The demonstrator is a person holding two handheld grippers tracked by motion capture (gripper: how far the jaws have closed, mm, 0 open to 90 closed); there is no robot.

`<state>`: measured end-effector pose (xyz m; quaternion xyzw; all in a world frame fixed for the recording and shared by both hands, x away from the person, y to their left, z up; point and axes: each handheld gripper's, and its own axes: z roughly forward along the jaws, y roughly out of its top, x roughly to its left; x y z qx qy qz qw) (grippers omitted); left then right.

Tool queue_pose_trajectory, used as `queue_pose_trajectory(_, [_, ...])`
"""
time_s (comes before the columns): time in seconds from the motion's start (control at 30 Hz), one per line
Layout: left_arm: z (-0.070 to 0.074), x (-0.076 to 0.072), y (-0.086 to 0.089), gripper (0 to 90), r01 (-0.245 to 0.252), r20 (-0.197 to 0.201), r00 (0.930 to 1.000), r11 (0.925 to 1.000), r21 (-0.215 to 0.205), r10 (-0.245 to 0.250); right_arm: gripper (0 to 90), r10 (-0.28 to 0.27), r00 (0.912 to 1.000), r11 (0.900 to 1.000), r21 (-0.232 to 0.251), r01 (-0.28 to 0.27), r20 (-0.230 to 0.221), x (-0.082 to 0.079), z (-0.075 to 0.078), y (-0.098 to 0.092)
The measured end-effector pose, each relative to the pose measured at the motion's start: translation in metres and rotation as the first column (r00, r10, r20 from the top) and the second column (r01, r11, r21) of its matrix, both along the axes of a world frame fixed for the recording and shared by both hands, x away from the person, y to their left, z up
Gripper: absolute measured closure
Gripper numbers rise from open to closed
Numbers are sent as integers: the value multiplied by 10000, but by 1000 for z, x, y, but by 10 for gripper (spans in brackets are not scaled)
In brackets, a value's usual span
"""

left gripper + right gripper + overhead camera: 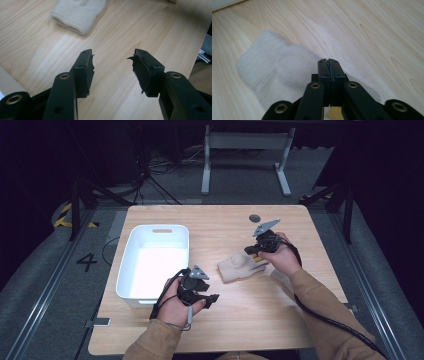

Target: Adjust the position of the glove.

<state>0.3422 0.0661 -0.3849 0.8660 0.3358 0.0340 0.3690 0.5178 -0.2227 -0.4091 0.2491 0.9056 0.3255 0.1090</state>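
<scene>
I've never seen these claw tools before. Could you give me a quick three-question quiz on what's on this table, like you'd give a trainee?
1. True or false: the left claw is open.
2. What lies nearest the right claw: A) the bin, B) the sock, C) the dark disc?
3. Fill in: the bin sits on the table's ____ side in the high view.

Key: 1 true; 2 B; 3 left.

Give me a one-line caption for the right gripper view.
Right gripper, jaws shut, over a cream sock on the wooden table.
</scene>
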Motion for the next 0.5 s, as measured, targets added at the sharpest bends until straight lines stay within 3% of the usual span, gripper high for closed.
queue_pose_trajectory(0.27, [-5, -1, 4, 502, -125, -129, 9998, 9998, 145, 127, 899, 131, 9999, 9985, -526, -134, -52, 19, -13, 15])
queue_pose_trajectory(0.5, [-7, -1, 2, 496, -9, -210, 9998, 9997, 261, 14, 900, 120, 9984, 9973, -719, -160, -550, 16, -24, 15])
